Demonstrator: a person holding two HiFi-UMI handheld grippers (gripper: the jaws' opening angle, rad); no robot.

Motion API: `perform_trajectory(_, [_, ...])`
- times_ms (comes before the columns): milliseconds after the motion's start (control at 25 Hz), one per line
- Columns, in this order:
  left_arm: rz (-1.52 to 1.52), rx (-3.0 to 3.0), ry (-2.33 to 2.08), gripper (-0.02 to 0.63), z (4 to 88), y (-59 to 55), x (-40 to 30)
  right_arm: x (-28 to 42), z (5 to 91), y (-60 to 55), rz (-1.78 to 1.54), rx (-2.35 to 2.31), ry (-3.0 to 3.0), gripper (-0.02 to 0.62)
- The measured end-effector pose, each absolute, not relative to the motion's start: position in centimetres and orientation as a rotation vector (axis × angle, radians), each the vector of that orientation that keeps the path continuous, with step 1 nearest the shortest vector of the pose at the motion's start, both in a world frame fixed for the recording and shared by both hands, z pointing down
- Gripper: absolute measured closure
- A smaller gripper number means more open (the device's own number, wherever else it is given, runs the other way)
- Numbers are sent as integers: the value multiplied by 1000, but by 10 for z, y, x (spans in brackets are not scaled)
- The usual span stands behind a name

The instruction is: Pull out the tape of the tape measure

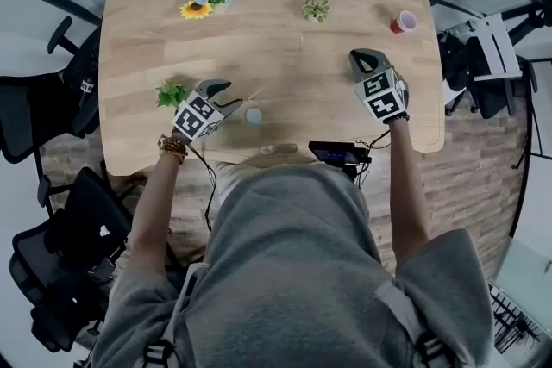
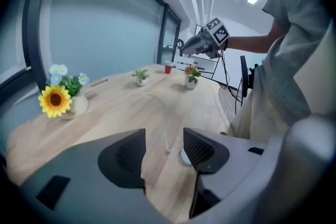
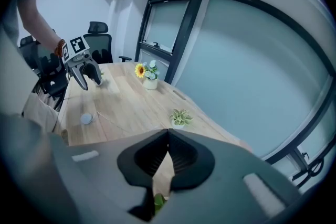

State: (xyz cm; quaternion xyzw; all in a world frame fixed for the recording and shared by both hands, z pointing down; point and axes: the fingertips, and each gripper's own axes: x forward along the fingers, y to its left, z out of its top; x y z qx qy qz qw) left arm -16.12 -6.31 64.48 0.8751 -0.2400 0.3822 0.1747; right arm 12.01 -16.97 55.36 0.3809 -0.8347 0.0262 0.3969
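Near the pale wooden worktop's [image 1: 345, 4] front edge, the small round bluish tape measure [image 1: 254, 115] lies ungripped just before the wide-open left claw [image 1: 233, 96], which likely must clamp it next; the right claw [image 1: 366, 56] is pinched together.

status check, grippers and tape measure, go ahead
Left gripper open beside the tape measure. Right gripper shut, well clear. Some tape out on the table. Nothing blocking.
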Motion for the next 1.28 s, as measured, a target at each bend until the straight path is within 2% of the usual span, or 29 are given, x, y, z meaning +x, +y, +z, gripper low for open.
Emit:
perform_trajectory(360, [1009, 2691, -949, 379, 531, -123, -157, 98, 508, -187, 24, 1016, -2232, 584])
perform_trajectory(720, [684, 2798, -1272, 380, 436, -151, -118, 63, 443, -184, -31, 1056, -2415, 584])
perform_trajectory(920, [547, 2784, -1454, 391, 413, -150, -113, 40, 421, -171, -54, 1077, -2512, 584])
perform_trajectory(1280, [358, 2679, -1708, 466, 396, -151, -112, 17, 396, -156, -79, 1175, -2652, 584])
